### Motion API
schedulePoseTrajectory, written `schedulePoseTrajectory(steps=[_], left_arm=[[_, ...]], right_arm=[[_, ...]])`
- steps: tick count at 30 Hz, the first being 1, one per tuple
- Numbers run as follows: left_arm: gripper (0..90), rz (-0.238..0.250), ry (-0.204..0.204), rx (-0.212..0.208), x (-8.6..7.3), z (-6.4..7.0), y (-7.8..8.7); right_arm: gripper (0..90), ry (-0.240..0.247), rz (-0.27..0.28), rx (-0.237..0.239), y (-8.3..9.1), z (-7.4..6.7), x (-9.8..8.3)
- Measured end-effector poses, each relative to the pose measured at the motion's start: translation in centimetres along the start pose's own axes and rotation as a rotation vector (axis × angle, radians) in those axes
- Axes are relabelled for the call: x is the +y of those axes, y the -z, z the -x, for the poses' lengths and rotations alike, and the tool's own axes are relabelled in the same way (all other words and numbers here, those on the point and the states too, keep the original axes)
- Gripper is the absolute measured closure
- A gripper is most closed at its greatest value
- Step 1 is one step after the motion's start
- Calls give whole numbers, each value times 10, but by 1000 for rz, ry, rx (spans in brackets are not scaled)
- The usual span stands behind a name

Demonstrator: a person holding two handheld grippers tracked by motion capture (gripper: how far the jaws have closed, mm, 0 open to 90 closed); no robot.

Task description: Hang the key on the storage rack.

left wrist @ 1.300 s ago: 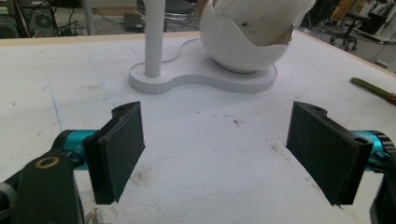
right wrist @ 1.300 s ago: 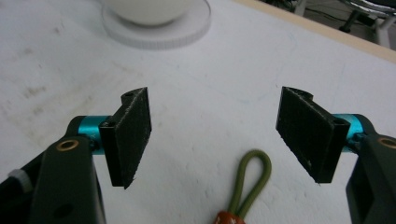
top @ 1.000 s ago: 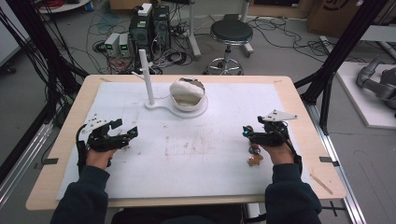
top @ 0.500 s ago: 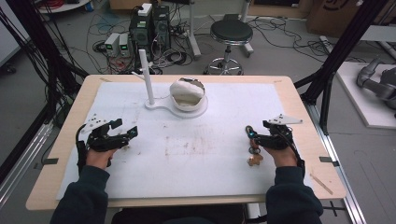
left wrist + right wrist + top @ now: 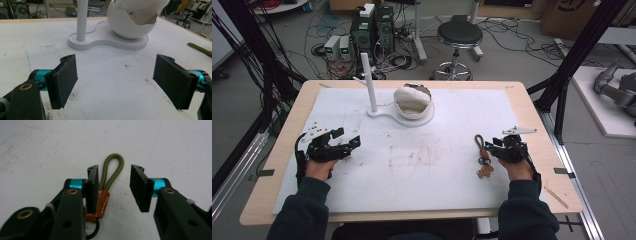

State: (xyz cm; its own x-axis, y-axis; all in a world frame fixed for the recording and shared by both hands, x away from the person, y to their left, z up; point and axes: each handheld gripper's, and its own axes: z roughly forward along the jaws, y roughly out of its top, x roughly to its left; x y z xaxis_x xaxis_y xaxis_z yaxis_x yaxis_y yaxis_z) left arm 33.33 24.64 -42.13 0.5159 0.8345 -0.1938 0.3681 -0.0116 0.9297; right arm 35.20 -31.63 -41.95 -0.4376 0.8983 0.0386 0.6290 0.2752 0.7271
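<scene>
Right gripper point(image 5: 113, 187), fingers parted astride the olive keychain loop point(image 5: 113, 170): centre before closing; left gripper point(image 5: 117, 80) wide, empty.

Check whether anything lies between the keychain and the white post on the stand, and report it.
Nothing visible does. The keychain lies on the mat between the open jaws of the right hand-held gripper. The mat between it and the white post is bare. The white ball-shaped shell sits on the stand beside the post, close to that line.
</scene>
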Motion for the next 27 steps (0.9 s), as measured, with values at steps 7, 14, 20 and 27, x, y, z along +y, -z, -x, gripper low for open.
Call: schedulePoseTrajectory(steps=[7,14,20,27], left_arm=[[193,-2,1,0,0,1,0],[194,-7,-1,-9,0,1,-1],[199,-17,-8,-10,0,2,-1],[200,-9,-1,-2,0,1,0]], right_arm=[[513,12,-140,30,-12,-4,-6],[543,39,-168,24,-18,-11,-8],[764,67,-190,9,-18,-16,-5],[784,43,-133,78,-17,-14,-2]])
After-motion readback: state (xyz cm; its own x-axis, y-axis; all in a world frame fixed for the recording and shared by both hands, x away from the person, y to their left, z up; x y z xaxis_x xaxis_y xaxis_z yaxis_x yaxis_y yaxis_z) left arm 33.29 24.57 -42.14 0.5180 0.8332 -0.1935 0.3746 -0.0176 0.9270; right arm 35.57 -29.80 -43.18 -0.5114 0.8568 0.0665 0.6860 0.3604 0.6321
